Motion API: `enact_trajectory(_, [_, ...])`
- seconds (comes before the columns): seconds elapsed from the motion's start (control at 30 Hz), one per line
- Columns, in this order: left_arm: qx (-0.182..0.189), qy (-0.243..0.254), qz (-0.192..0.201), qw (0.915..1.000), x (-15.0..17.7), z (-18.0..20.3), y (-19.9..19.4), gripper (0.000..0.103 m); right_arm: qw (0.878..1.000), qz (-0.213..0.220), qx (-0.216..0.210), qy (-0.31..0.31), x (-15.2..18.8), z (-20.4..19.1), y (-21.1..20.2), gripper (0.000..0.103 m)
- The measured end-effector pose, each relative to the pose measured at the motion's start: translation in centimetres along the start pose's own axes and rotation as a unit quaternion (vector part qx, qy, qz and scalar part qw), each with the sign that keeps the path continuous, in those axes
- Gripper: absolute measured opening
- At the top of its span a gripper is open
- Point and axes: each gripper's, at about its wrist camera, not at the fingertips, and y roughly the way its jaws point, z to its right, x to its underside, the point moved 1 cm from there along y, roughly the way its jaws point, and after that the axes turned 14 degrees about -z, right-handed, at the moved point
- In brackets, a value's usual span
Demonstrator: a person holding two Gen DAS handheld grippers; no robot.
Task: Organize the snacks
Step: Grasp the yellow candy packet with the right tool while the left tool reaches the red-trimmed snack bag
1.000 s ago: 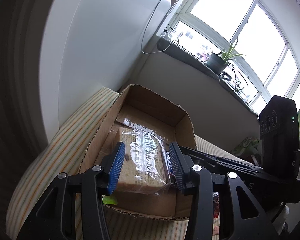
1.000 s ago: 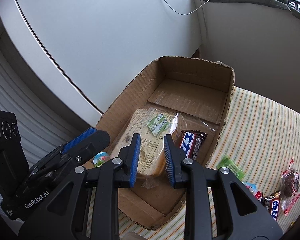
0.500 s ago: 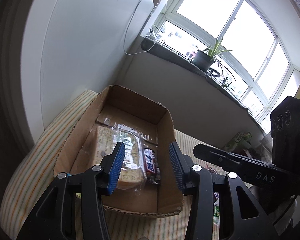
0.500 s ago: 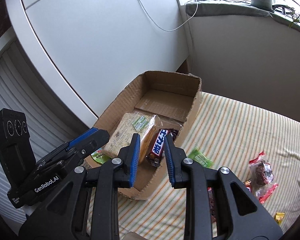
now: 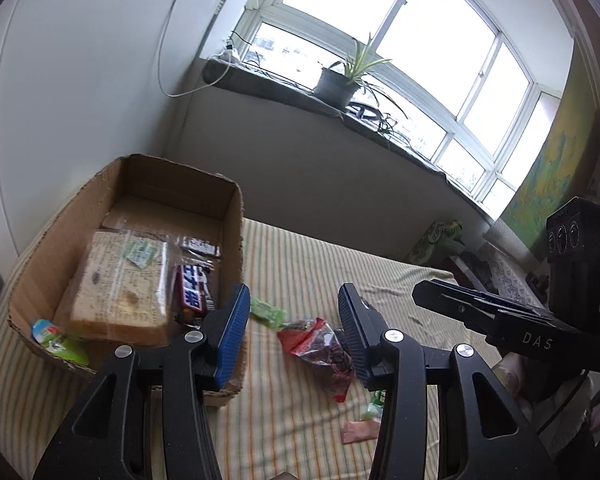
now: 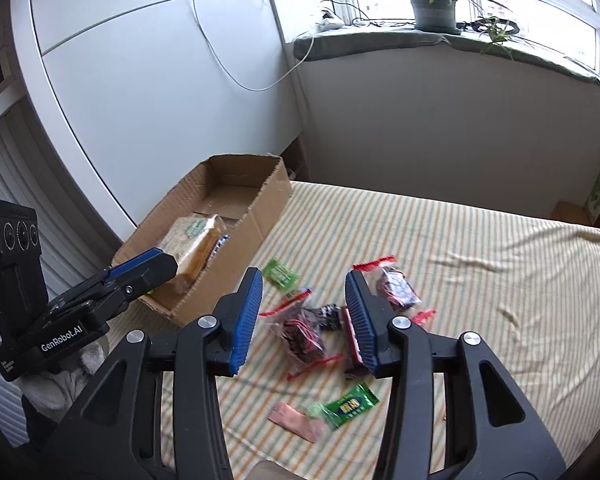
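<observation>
Above crinkly snack wrappers [image 6: 300,332] on striped cloth [image 6: 460,280], both empty grippers [image 6: 300,312] [image 5: 290,330] gape, the right's jaws just widened.

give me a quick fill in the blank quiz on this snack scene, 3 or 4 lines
1. The wrapped bread lies inside the ____ box.
2. The plant pot stands on the ____.
3. Loose snacks such as the green packet lie on a ____ cloth.
4. The right gripper holds ____ between its pads.

Missing words: cardboard; windowsill; striped; nothing
</observation>
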Motion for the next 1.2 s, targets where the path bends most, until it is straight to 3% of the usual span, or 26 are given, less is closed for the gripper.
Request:
enact_trajectory(0.27, [0.026, 0.025, -0.041, 0.9985, 1.7, 3.2, 1.7, 0.046, 0.999, -0.021, 0.026, 0.028, 3.1, 4.2, -0.3, 0.045])
enact_trajectory(0.5, [0.032, 0.028, -0.093, 0.9948, 3.3, 4.7, 4.3, 0.046, 0.995, -0.045, 0.053, 0.066, 5.9, 7.6, 0.2, 0.045])
enact_trajectory(0.63, [0.015, 0.031, -0.111, 0.9932, 4.3, 5.1, 5.4, 0.046, 0.991, -0.069, 0.08, 0.082, 8.1, 9.1, 1.1, 0.045])
enact_trajectory(0.93, [-0.004, 0.001, -0.131, 0.9913, 4.4, 4.4, 7.0, 0.052, 0.986, -0.092, 0.111, 0.089, 10.2, 11.2, 3.2, 0.045])
enact_trajectory(1.1, [0.007, -0.039, -0.145, 0.9887, 3.8, 3.3, 8.3, 0.052, 0.986, -0.093, 0.112, 0.085, 10.3, 11.5, 3.9, 0.045])
enact_trajectory(1.2, [-0.016, -0.039, -0.141, 0.9891, 3.3, 3.3, 9.0, 0.052, 0.986, -0.092, 0.113, 0.08, 10.1, 11.4, 4.0, 0.045])
